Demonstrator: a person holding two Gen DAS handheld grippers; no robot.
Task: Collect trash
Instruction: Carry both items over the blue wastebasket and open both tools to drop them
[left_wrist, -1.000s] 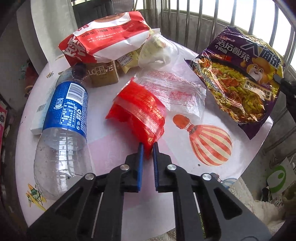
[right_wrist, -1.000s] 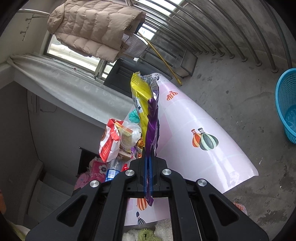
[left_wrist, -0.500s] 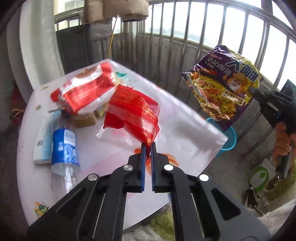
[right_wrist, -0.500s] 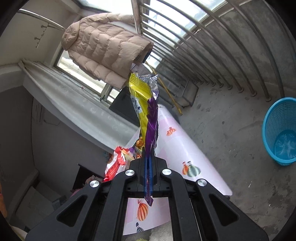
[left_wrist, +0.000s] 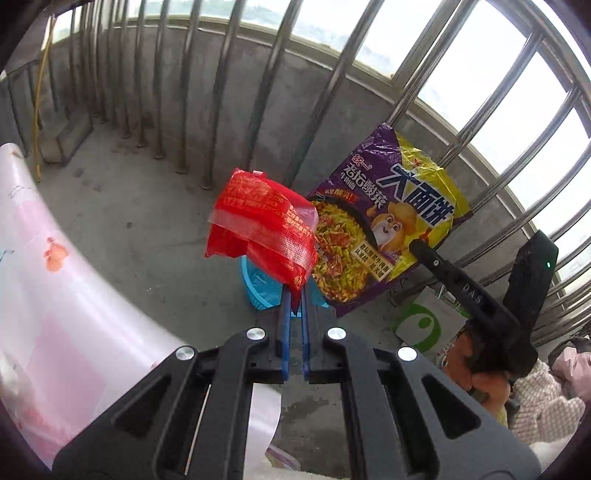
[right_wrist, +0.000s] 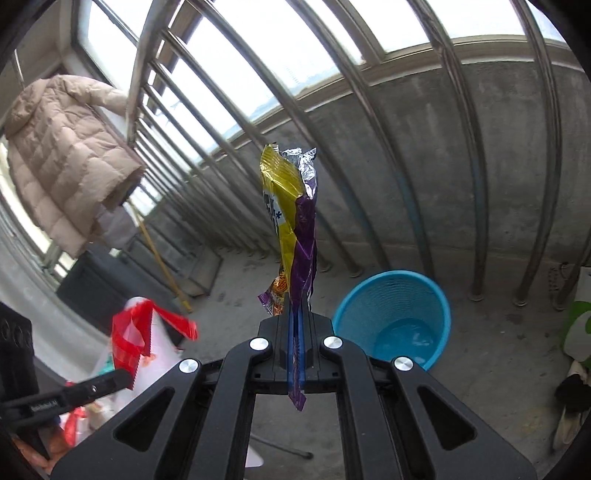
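Note:
My left gripper (left_wrist: 294, 295) is shut on a crumpled red plastic wrapper (left_wrist: 264, 229) and holds it in the air above the floor. Behind it stands a blue mesh bin (left_wrist: 262, 288), mostly hidden by the wrapper. My right gripper (right_wrist: 295, 314) is shut on a purple and yellow noodle packet (right_wrist: 295, 225), which stands upright edge-on. The same packet (left_wrist: 384, 225) shows flat in the left wrist view, to the right of the red wrapper. In the right wrist view the blue bin (right_wrist: 395, 317) stands on the floor just right of the gripper, and the red wrapper (right_wrist: 136, 336) hangs at the lower left.
The table with its pink balloon-print cloth (left_wrist: 48, 288) curves along the left. Steel railing bars (left_wrist: 229, 85) and a low concrete wall close the far side. A beige padded coat (right_wrist: 62, 158) hangs at the left. A green and white bag (left_wrist: 424, 325) lies on the floor.
Both grippers have swung away from the table toward the railing and the blue bin, each still holding its wrapper. The table's trash has left the left wrist view.

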